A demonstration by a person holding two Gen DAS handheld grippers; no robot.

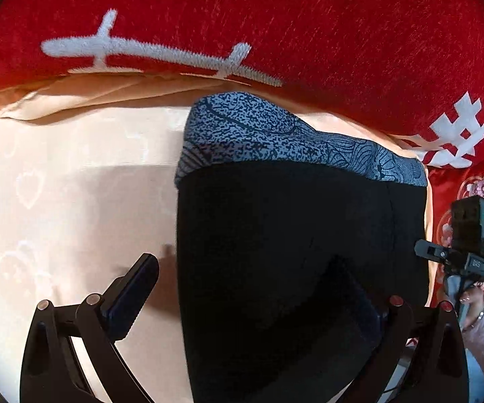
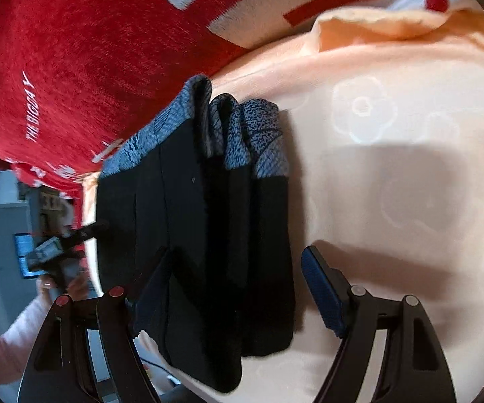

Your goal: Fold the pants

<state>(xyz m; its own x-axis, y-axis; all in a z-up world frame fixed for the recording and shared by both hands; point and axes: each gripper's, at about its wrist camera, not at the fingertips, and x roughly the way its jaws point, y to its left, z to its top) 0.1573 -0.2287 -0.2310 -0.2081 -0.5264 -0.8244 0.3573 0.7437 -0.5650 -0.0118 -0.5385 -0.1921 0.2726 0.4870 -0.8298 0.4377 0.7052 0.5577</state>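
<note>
Both grippers, left (image 1: 255, 299) and right (image 2: 238, 292), spread wide astride folded black pants (image 2: 191, 235); square edges toward patterned waistband (image 1: 275, 134).

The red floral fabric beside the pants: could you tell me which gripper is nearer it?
Right. The right gripper sits before the floral fabric at the pants' edge; the left gripper straddles the pants, farther off.

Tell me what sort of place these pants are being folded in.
Probably a bedroom, on a bed: the pants lie on a soft peach sheet patterned with flowers, with a red blanket bunched along its far edge.
</note>
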